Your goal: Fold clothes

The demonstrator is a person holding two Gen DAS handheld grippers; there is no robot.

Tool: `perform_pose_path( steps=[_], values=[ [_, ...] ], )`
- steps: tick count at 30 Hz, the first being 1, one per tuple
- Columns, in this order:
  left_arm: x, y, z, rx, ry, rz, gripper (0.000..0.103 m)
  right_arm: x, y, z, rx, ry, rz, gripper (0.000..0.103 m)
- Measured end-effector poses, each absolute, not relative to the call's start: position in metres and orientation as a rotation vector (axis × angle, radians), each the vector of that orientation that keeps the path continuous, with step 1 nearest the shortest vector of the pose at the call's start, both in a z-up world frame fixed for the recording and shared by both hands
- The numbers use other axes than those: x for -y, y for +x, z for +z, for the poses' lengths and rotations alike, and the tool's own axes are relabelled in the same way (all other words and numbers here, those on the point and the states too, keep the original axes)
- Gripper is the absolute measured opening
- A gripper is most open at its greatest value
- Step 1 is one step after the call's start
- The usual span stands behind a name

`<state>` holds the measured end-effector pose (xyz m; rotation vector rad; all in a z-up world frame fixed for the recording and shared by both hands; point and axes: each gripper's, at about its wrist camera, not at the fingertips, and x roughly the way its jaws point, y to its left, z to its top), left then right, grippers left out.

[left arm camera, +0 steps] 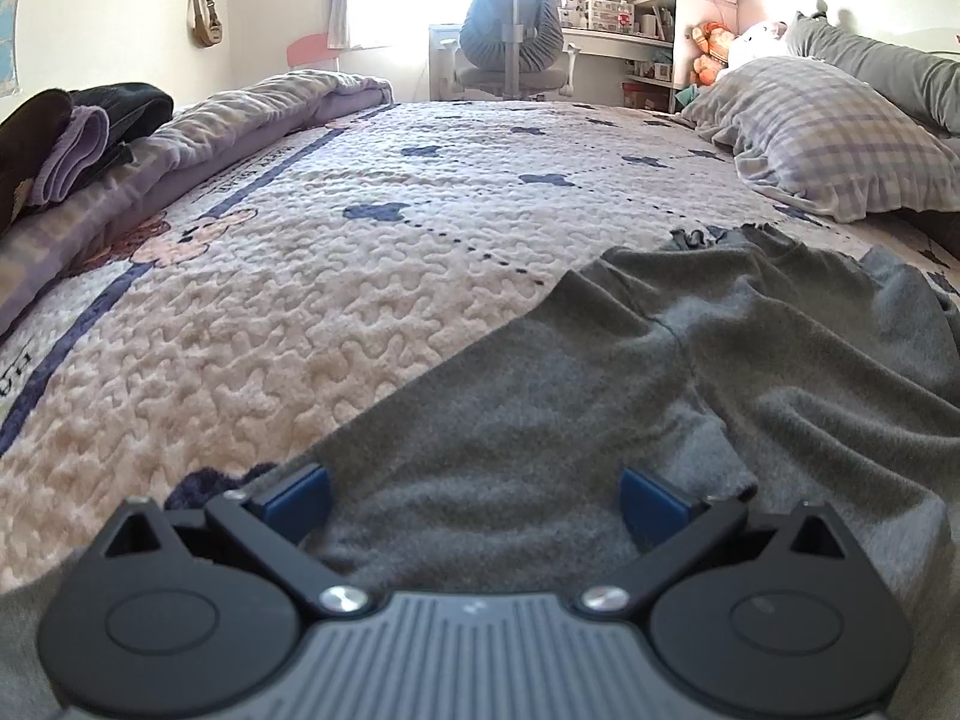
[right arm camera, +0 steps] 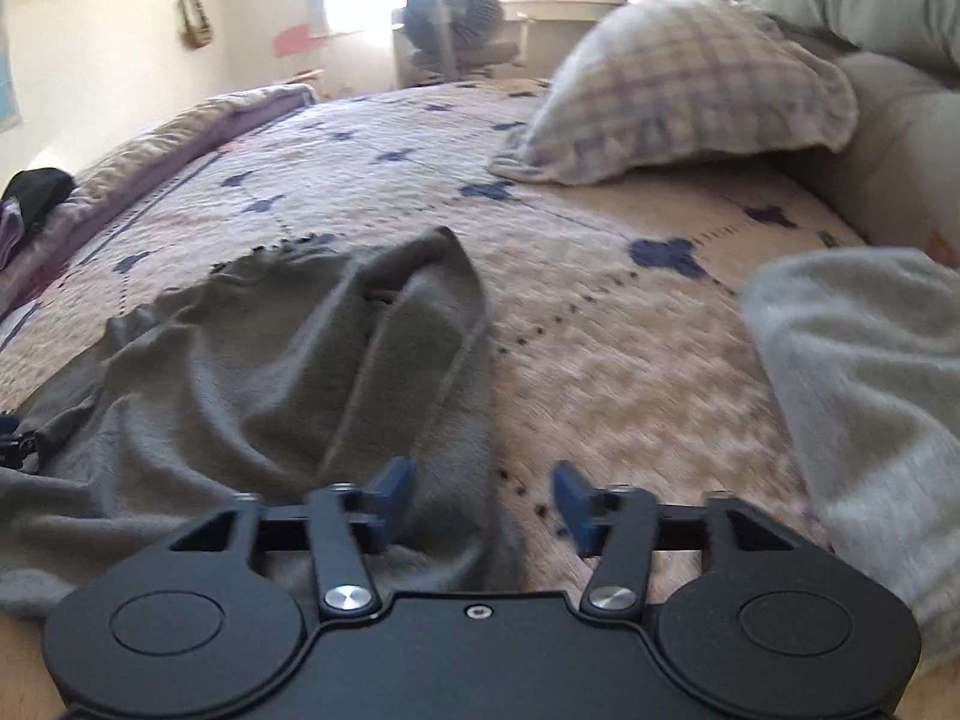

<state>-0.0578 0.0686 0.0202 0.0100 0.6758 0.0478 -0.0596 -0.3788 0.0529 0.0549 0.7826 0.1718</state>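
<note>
A grey fleece garment (left arm camera: 630,396) lies spread on the quilted bedspread (left arm camera: 300,300), its gathered waistband at the far end. My left gripper (left arm camera: 474,498) hovers low over the garment's near part, its blue-padded jaws wide apart and pressing on nothing. In the right wrist view the same grey garment (right arm camera: 288,372) lies rumpled at the left, a fold standing up near its far edge. My right gripper (right arm camera: 486,492) is open above the garment's right edge; grey cloth lies under the gap but the pads do not press it.
A checked pillow (left arm camera: 840,138) and a long grey bolster (left arm camera: 888,72) lie at the right. A rolled lilac blanket (left arm camera: 240,120) with dark and lilac folded clothes (left arm camera: 84,132) runs along the left. A pale grey garment (right arm camera: 864,372) lies at the right. A desk chair (left arm camera: 510,36) stands beyond the bed.
</note>
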Motion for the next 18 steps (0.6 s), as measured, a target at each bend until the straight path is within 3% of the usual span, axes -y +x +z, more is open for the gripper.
perform_pose_path(
  steps=[6, 12, 18],
  values=[
    [-0.073, -0.011, 0.048, -0.709, -0.054, -0.054, 0.103, 0.367, 0.007, 0.06, -0.801, 0.083, 0.242, 0.062],
    [-0.064, 0.053, 0.034, -0.822, -0.116, -0.125, 0.103, 0.347, 0.092, 0.056, -0.855, 0.005, 0.282, 0.062],
    [-0.038, 0.088, 0.026, -0.825, 0.046, -0.168, 0.103, 0.329, 0.16, 0.049, -0.903, -0.097, 0.343, 0.062]
  ],
)
